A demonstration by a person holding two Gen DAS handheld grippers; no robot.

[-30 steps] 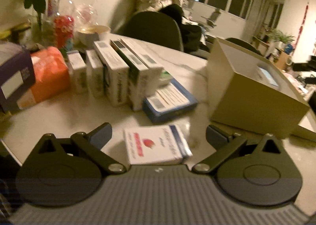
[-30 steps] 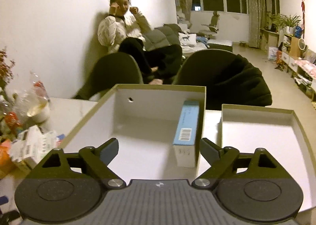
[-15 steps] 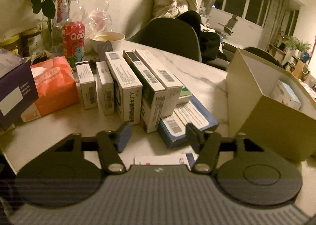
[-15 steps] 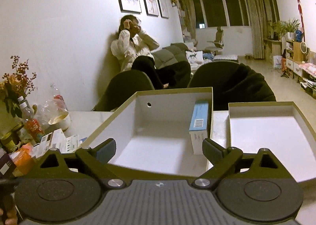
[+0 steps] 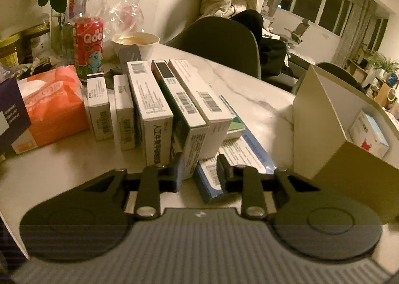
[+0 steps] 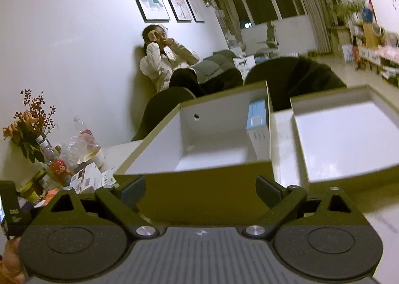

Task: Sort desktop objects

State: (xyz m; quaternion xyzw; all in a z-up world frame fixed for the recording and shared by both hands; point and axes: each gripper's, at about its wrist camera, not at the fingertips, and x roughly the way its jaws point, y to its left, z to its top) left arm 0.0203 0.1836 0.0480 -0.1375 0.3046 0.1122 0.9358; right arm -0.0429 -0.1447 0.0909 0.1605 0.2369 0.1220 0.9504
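Orange tissue pack (image 5: 53, 107) sits at the far left of the marble table (image 5: 249, 87), then a row of upright medicine boxes (image 5: 159, 109) and a flat blue box (image 5: 239, 156). Left gripper (image 5: 199, 171) hovers before them, jaws narrowed to a small gap with nothing visible between them. An open cardboard box (image 5: 321, 134) holds one carton. Right gripper (image 6: 200, 188) gapes wide and empty before it.
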